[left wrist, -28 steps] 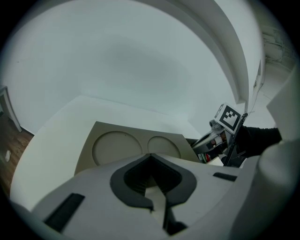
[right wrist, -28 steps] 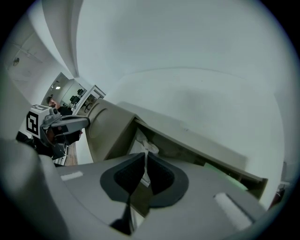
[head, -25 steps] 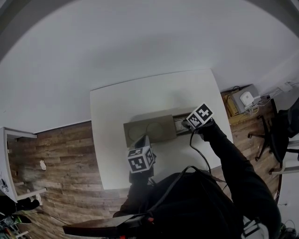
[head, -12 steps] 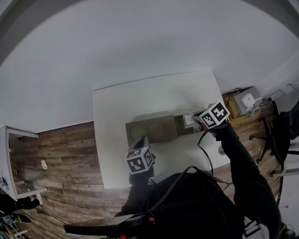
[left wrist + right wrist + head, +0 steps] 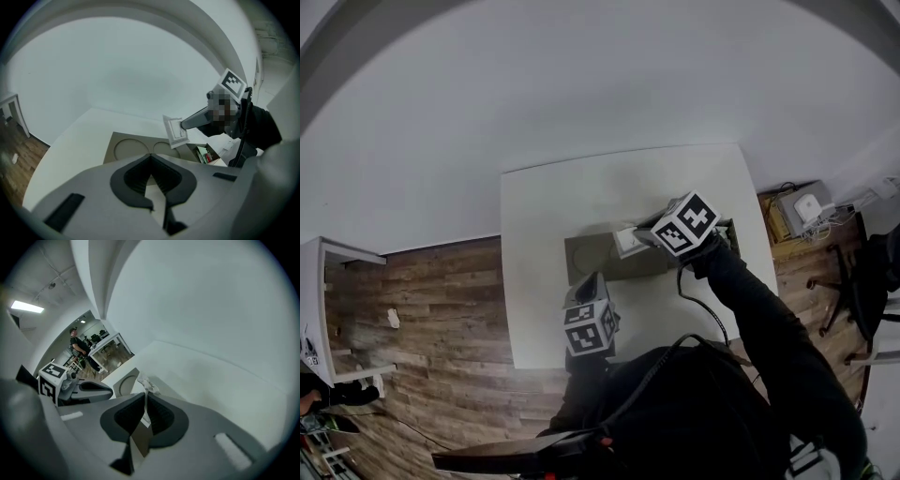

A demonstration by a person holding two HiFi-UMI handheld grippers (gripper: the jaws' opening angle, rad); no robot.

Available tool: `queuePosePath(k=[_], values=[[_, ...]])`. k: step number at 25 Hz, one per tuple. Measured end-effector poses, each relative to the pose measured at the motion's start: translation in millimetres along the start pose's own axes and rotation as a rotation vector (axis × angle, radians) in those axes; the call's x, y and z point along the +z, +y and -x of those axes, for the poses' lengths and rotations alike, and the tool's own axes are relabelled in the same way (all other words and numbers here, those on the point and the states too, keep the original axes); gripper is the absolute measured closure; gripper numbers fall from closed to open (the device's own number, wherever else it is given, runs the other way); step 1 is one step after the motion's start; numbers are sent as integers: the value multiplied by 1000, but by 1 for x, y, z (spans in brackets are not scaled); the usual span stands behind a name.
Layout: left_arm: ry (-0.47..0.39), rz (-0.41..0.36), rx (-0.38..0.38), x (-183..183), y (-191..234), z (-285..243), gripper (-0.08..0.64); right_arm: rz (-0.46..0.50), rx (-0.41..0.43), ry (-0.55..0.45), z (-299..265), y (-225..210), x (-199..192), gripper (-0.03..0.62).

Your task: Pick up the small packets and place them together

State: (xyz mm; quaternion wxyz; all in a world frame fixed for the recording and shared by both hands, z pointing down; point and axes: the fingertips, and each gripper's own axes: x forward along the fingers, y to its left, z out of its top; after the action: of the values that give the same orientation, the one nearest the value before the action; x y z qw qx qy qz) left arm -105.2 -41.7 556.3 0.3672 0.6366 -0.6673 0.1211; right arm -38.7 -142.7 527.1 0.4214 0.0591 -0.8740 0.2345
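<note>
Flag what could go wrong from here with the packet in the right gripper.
1. The right gripper pinches the white packet by one edge only, in the air above the tray. Most of the packet hangs free, so it may slip or twist out.
2. The left gripper, shut and empty, hovers at the tray's near edge. The two grippers could clash if the packet goes down on that side.

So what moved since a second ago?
The right tool, shut on a white packet, took it from the right end of the tray and carried it left, over the round hollows. The left tool hardly moved, near the tray's front.
</note>
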Motion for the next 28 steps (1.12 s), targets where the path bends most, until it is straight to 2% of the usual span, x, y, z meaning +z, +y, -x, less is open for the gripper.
queuePosePath(k=[6, 15, 22, 28], values=[[-21, 37, -16, -7, 3, 17, 561, 36, 99, 41, -57, 44, 27, 572], [-41, 40, -22, -9, 11, 33, 561, -10, 161, 64, -100, 63, 47, 571], [-22, 34, -35, -7, 18, 29, 561, 19, 104, 139, -120, 58, 49, 571], [-15, 21, -50, -5, 21, 25, 561, 29, 80, 164, -127, 55, 46, 569]])
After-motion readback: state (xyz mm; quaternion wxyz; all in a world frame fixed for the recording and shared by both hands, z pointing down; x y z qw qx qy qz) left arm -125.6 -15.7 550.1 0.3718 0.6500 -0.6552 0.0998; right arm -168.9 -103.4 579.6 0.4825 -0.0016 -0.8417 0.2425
